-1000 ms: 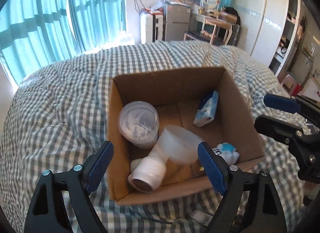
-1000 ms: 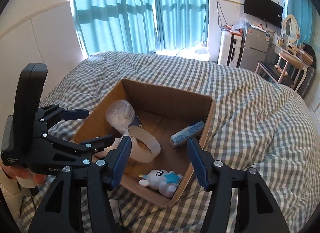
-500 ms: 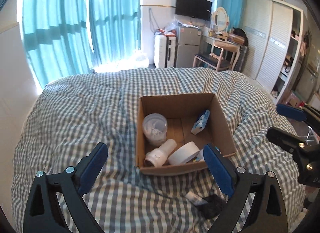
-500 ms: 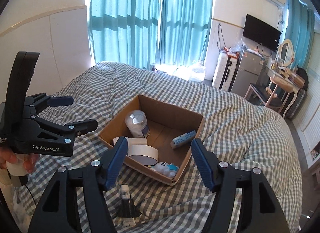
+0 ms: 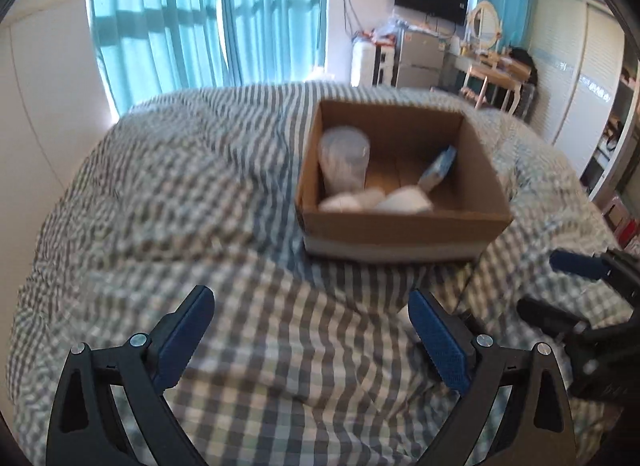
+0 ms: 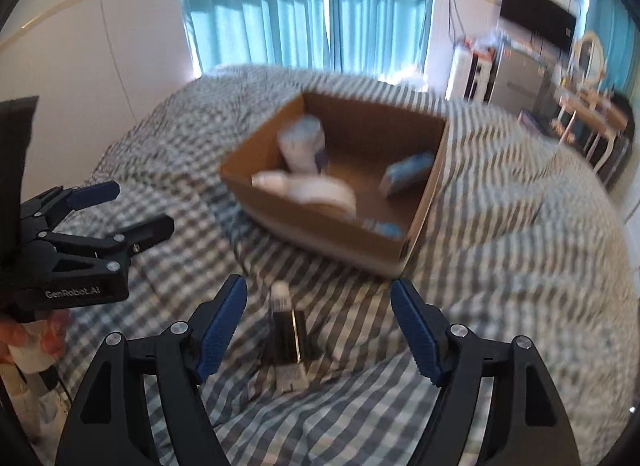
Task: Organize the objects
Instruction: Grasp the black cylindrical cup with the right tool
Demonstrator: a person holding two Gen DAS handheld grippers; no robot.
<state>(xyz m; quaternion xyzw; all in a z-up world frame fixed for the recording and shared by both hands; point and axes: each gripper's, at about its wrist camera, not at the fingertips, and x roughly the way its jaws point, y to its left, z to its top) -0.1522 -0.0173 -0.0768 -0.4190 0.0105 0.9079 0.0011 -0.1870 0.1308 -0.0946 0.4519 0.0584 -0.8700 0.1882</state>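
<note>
A brown cardboard box (image 5: 404, 221) (image 6: 328, 234) sits on a grey checked bed. It holds a clear plastic jar (image 5: 344, 157), a white bottle on its side (image 5: 352, 201), a white tape roll (image 6: 324, 193), a blue-white tube (image 5: 438, 165) and a white-blue plush toy (image 6: 386, 229). A black tube with a white cap (image 6: 286, 330) lies on the quilt in front of the box, between the open fingers of my right gripper (image 6: 320, 322). My left gripper (image 5: 310, 330) is open and empty, low over the quilt short of the box.
The checked quilt (image 5: 160, 201) covers the whole bed. Blue curtains (image 5: 208, 21) hang behind, a white wall (image 6: 100, 65) runs on the left. A desk, a fridge and wardrobes (image 5: 580, 77) stand at the back right. Both views are motion-blurred.
Both grippers have pulled back from the box and dropped lower towards the quilt. The black tube now lies between the right gripper's fingers. Both stay open.
</note>
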